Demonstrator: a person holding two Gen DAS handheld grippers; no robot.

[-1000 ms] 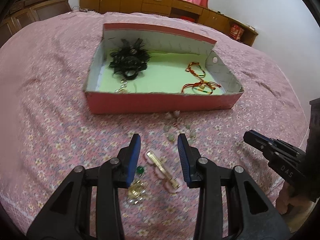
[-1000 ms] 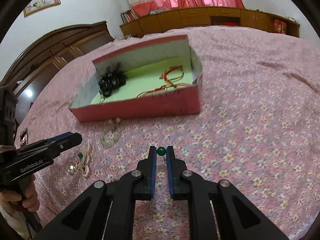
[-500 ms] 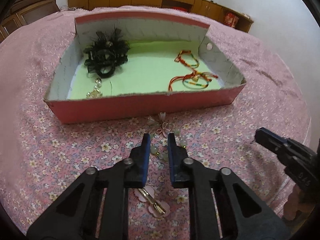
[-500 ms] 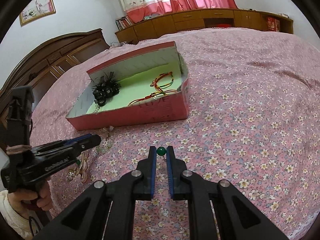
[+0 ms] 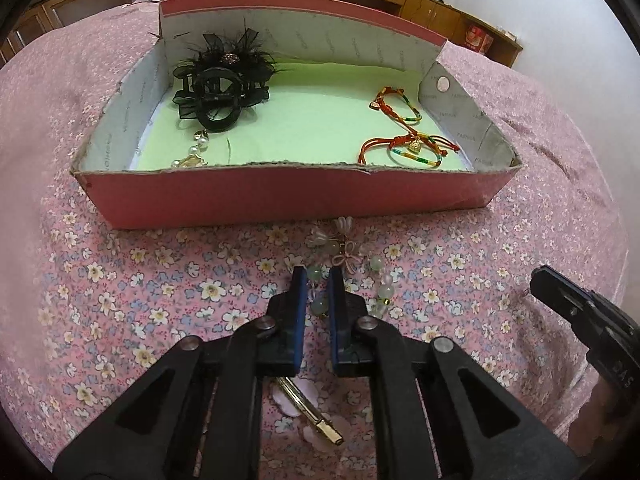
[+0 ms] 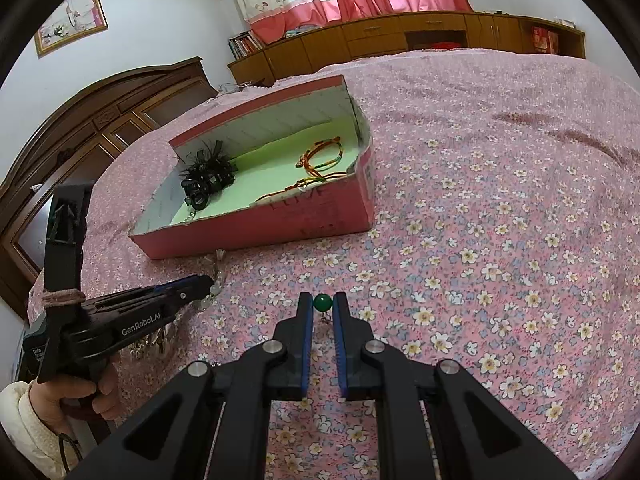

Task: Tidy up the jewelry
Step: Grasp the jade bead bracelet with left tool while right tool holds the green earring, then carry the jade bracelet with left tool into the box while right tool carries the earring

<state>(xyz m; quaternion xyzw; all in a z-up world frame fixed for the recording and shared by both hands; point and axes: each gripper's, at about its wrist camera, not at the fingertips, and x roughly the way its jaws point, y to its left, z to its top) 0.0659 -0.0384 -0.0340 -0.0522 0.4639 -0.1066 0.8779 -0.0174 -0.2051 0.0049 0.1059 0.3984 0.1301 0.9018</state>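
**L gripper clamped on bead bracelet; R gripper holding green bead**

Change vs. 1 s ago: L gripper was spread wide over a gold hair clip and a green-stone piece; it has since moved fwd toward the box and its jaws have pressed together on the pale bead bracelet. The clip now lies behind the fingertips, under the gripper body. R gripper unchanged: jaws pinching a green bead at the tips, w/ a small link hanging below it.

Bracelet: on the floral bedspread, just in front of the box's near wall, a pink knot and pale petals at its far end. Some beads sit between the L pads; the rest loops off to the right.

Container: pink cardboard box, open top, green liner.
- Left side: black feathered hair claw; pearl piece near front wall.
- Right side: two red/gold/green cord bracelets, one behind the other.

A hand grips the L tool's handle
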